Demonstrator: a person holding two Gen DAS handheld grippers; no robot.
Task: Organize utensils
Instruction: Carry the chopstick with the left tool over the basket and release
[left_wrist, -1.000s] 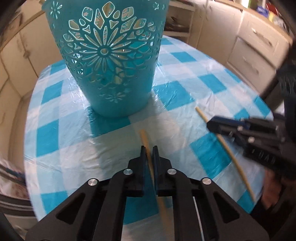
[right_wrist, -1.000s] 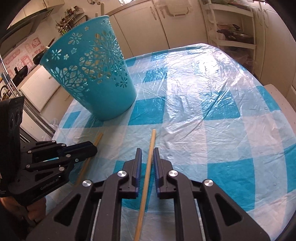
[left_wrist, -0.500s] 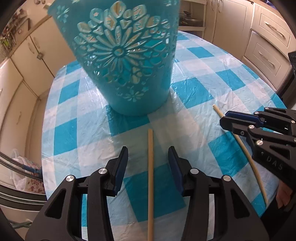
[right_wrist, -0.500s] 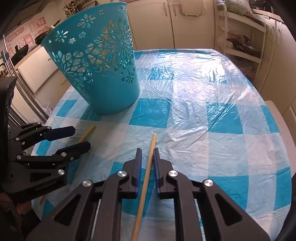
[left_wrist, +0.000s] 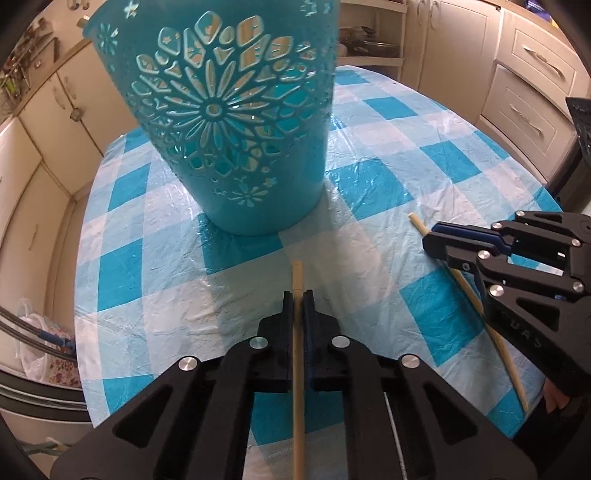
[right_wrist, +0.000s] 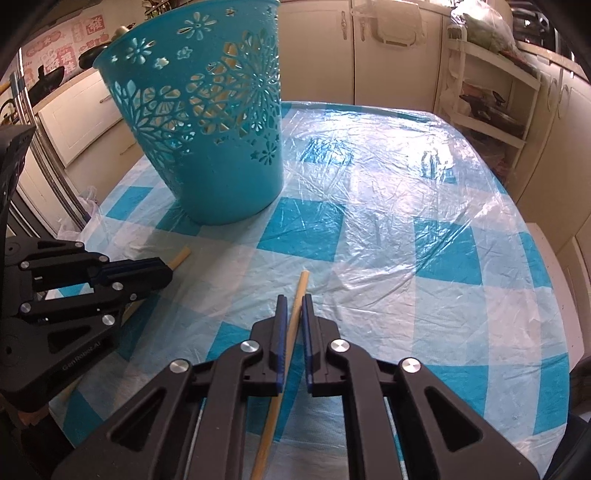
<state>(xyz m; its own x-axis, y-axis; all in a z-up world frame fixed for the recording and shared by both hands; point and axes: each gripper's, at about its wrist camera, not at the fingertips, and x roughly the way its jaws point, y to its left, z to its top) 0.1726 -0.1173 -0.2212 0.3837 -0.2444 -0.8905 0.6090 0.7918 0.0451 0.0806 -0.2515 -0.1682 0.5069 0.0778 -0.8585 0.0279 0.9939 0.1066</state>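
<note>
- Left chopstick (left_wrist: 297, 332): thin, stiff, light wood; clamped in the left hand-held gripper (left_wrist: 297, 295) near its tip, just short of the teal basket (left_wrist: 236, 122).
- Right chopstick (right_wrist: 291, 325): same make, probably slippery; the right hand-held gripper (right_wrist: 291, 301) is closed around it, right of the basket, low over the desk (right_wrist: 406, 206).
- Grip advice: hold further back for balance.
- Writing: moulded lettering on the gripper bodies, not clearly legible.

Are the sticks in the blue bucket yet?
Not yet. The left tongs are shut on one long wooden chopstick, and the right tongs on another wooden chopstick. Both sticks look low over the checked tablecloth. Left to do: lift them into the teal cut-out plastic basket.
</note>
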